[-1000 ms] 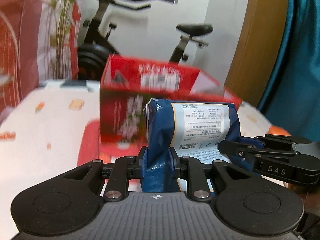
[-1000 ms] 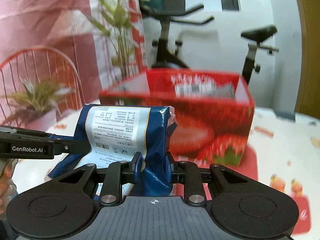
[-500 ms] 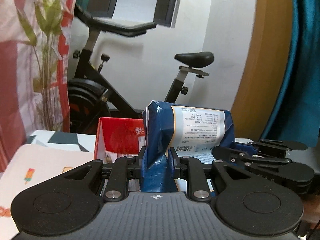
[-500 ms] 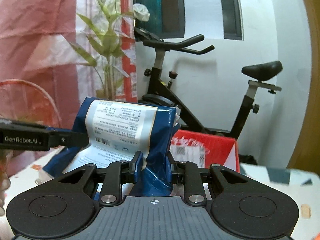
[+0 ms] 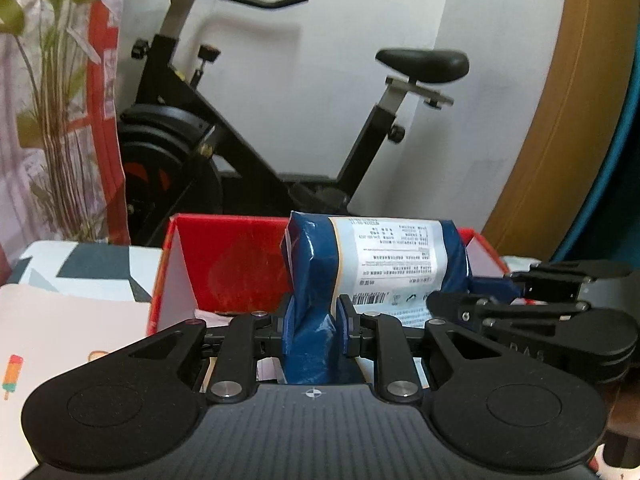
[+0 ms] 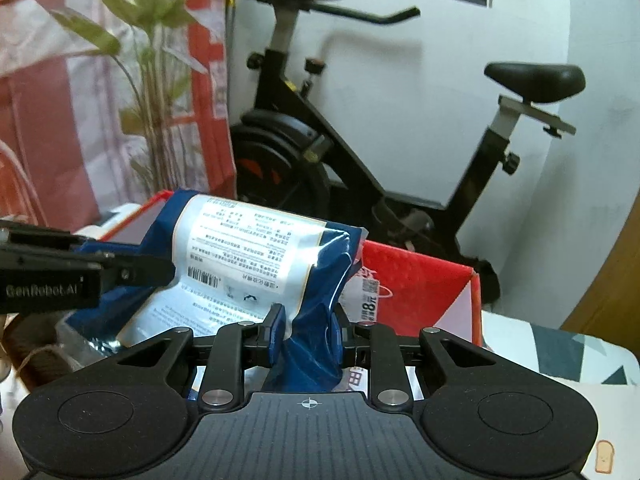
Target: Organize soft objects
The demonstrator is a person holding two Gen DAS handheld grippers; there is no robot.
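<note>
The soft blue plastic pack with a white printed label [image 5: 384,264] now hangs over the open red cardboard box [image 5: 224,264], carried there from in front; left gripper [image 5: 314,320] and right gripper [image 6: 306,326] each clamp an end, so lowering it in comes next

We see the left gripper [image 5: 313,322]: matte black, ribbed base, silver screws, blue pads [image 5: 289,320]; "GenRobot.AI" in white lettering along its side.
</note>
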